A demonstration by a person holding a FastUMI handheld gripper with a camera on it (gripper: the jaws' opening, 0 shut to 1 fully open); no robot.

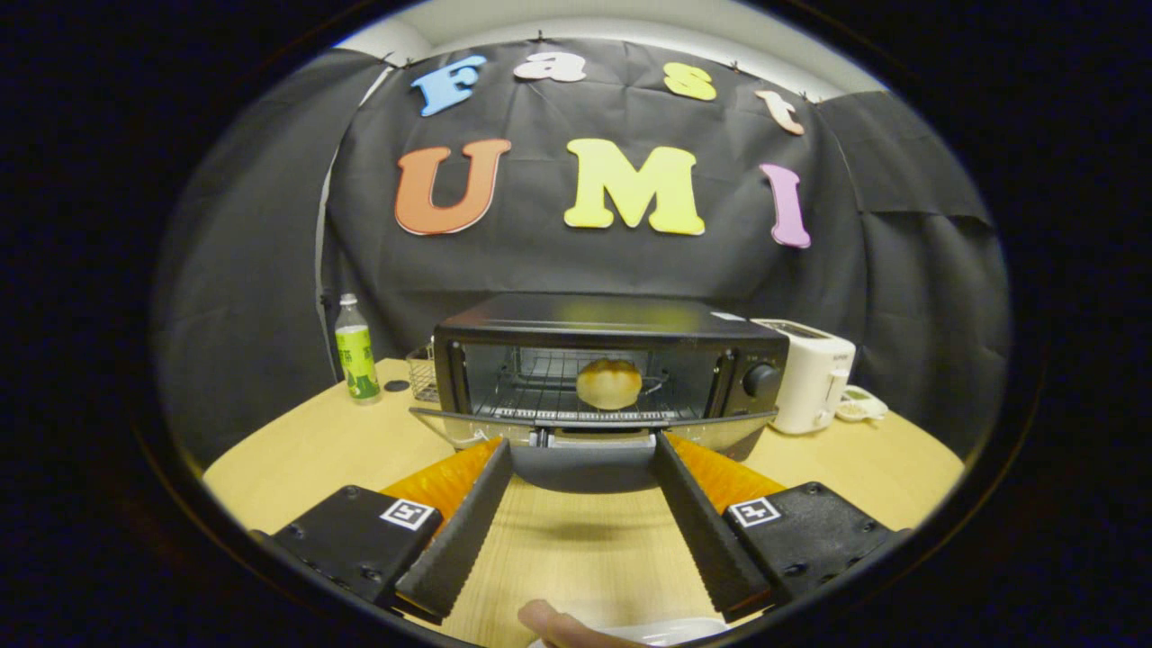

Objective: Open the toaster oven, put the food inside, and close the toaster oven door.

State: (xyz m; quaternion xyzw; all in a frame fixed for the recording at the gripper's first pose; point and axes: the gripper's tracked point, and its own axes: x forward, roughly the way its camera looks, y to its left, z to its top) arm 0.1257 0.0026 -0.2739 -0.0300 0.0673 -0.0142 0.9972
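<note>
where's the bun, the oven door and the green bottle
bun [608, 382]: gripper view, middle of its top crust
oven door [589, 430]: gripper view, the folded-down panel's front edge
green bottle [357, 353]: gripper view, its label

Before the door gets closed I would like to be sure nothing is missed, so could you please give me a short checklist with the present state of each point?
1. Food inside: the round golden bread roll sits on the wire rack inside the black toaster oven. Ok.
2. Door state: the glass drop-down door is down and open, not yet closed. Not ok.
3. Hand-held gripper: open, empty, fingers at the door's front edge. Ok.
4. Door swing path: nothing between the fingers but bare light wooden table. Ok.
5. Neighbours: the white pop-up toaster stands close beside the oven, apart from the door. Ok.
6. Roll clear of the closing door: cannot tell.
</note>
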